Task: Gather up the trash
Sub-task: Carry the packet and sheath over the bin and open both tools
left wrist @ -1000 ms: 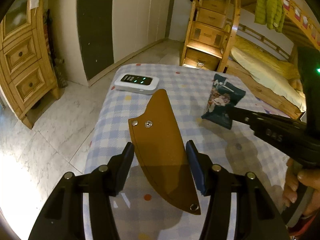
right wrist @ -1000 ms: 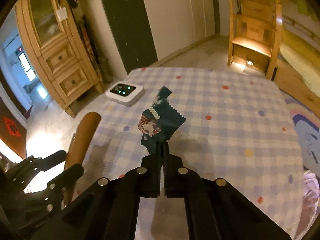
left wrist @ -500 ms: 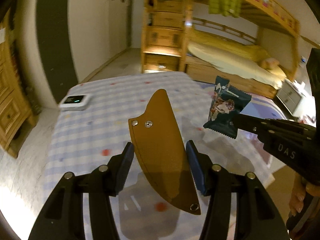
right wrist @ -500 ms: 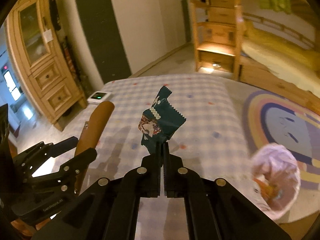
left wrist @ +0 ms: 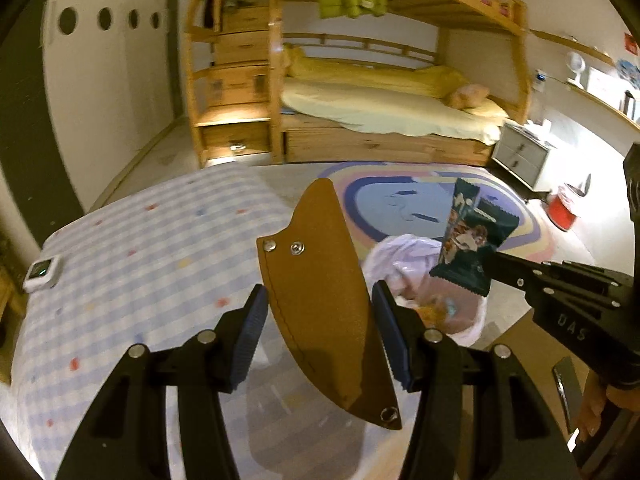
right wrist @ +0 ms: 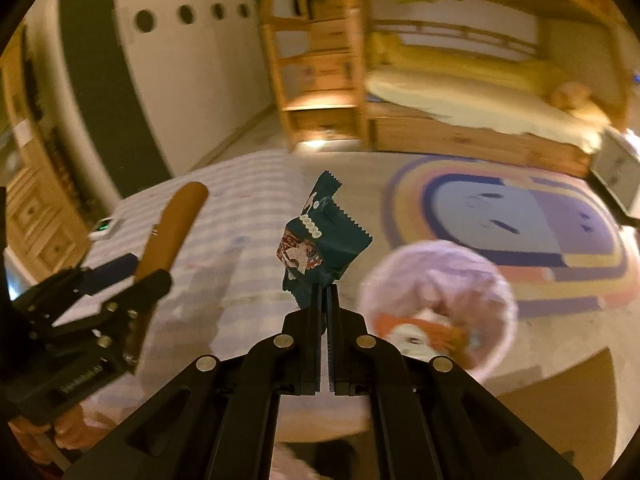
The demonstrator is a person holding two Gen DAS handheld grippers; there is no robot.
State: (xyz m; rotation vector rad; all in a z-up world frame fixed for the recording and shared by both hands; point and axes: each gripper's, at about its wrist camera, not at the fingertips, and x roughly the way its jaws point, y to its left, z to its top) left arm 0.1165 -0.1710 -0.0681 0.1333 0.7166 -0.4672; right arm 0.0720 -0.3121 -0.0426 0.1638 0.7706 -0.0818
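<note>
My left gripper (left wrist: 318, 332) is shut on a brown leather sheath (left wrist: 320, 300), held upright above the checkered table (left wrist: 132, 264). My right gripper (right wrist: 325, 300) is shut on a dark green snack wrapper (right wrist: 320, 244); in the left wrist view the wrapper (left wrist: 474, 240) hangs to the right of the sheath. A trash bin lined with a pale pink bag (right wrist: 436, 304) stands on the floor just right of the table, below and right of the wrapper. It also shows behind the sheath in the left wrist view (left wrist: 404, 264). The left gripper and sheath (right wrist: 168, 232) appear at the left of the right wrist view.
A white device with green lights (left wrist: 40, 272) lies at the table's far left corner. A round rainbow rug (right wrist: 520, 220) covers the floor beyond the bin. A wooden bunk bed (left wrist: 384, 120) and stair drawers stand at the back. A red bucket (left wrist: 562, 210) sits at the right.
Both grippers have swung to the right with their loads. The view now passes the table's right edge, and the trash bin has come nearer, below the wrapper.
</note>
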